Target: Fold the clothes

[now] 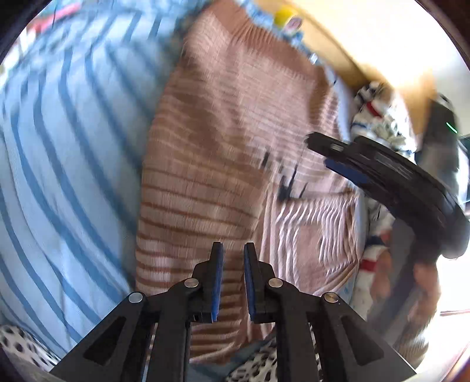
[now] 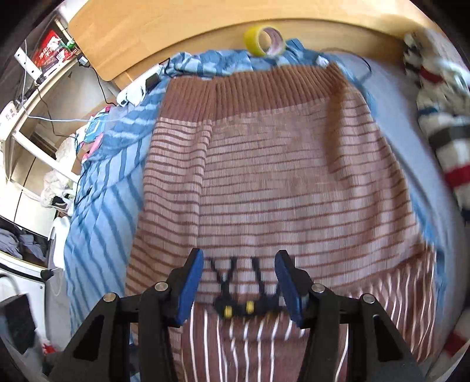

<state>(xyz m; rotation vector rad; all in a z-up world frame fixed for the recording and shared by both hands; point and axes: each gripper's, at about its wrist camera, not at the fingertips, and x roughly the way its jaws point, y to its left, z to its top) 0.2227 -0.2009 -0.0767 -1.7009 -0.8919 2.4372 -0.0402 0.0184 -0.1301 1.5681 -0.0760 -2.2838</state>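
Sweater: a brown and pink striped sweater (image 2: 279,182) lies spread flat on the bed (image 2: 97,229), with its wide brown ribbed band at the far end, near the wooden headboard (image 2: 176,26).
Bed cover: blue with darker blue stripes.
Left gripper (image 1: 232,249): its fingers (image 1: 218,270) stand close together with a thin gap. Nothing is between them. The sweater is under them, and they look a little above it.
Right gripper (image 2: 239,258): its fingers (image 2: 191,282) stand about half open, and nothing is pinched. They sit on either side of a small black picture with yellow dots (image 2: 238,293) knitted into the sweater. The sweater lies below them.
Fold: just in front of the right gripper, a part with stripes running the other way lies over the sweater.
Other things: a yellow tape roll (image 2: 264,39) rests by the headboard, and a fuzzy red, white and dark striped cloth (image 2: 440,117) lies at the right side of the bed.
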